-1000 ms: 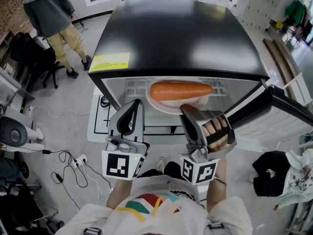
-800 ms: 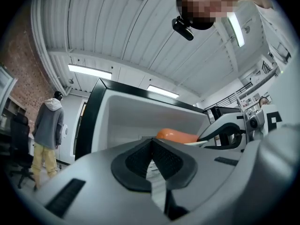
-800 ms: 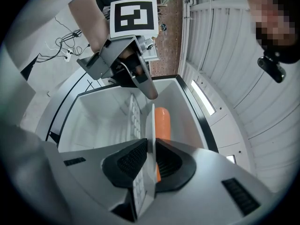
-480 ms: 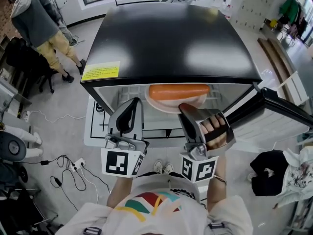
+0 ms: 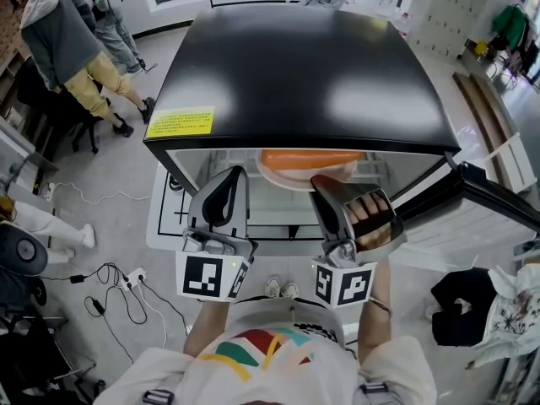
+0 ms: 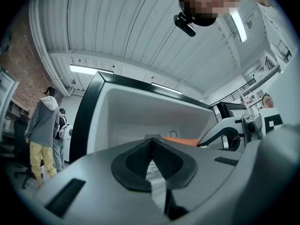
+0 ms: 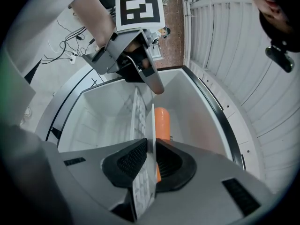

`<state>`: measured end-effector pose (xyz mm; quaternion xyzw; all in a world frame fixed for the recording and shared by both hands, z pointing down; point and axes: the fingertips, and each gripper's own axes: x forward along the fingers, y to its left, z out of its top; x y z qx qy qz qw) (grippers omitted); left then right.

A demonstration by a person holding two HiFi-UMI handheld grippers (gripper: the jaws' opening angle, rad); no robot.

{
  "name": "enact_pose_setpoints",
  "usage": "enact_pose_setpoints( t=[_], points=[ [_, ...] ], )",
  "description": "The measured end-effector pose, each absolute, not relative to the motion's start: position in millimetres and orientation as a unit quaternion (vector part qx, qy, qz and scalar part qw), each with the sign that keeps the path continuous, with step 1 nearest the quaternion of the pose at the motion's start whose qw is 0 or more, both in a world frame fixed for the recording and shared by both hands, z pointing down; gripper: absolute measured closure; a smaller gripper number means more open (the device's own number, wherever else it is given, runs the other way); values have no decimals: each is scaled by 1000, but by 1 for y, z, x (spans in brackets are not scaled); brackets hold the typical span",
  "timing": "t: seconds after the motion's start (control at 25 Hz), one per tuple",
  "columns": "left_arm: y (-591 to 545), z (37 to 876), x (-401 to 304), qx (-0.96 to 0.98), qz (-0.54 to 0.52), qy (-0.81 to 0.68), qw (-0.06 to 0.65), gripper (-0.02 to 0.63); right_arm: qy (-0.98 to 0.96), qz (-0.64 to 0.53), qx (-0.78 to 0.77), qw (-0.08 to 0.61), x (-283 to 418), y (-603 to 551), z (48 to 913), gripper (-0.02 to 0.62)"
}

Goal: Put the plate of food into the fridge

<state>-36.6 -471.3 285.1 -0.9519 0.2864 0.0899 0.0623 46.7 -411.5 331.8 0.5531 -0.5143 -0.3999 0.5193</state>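
You stand on a grey workshop floor [image 5: 110, 218] strewn with cables, with bystanders [image 5: 63, 32] off to the left. The plate [image 5: 291, 180] is at the mouth of the fridge, just under the lip of the top and above the wire shelf. It is thin, pale, smooth and round. It carries one long, glossy orange piece of food [image 5: 310, 159] with rounded ends, perhaps a carrot or a sausage.

Your right gripper [image 5: 327, 184] is pinching the plate's near rim between its ribbed black pads, so the plate shows edge-on between the jaws. I judge this to be the placing step: the plate is inside but not yet let go. Next, set it flat on the white wire shelf [image 7: 136, 111], open the jaws and draw straight back. A slick plate on a grid may slide, and the food can roll.

The fridge [image 5: 304, 74] is a glossy black box with a yellow label [image 5: 180, 122] and a white lining. Its door [image 5: 481, 201] stands open on the right. Your left gripper [image 5: 229, 180] hangs at the opening with its jaws pressed together and nothing between them.
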Motion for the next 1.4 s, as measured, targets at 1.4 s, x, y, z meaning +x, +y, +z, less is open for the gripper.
enact_pose_setpoints(
  t=[1.4],
  points=[
    [-478, 302, -25, -954, 77, 285, 45, 600, -617, -277, 503, 538, 66, -450, 347, 532]
  ],
)
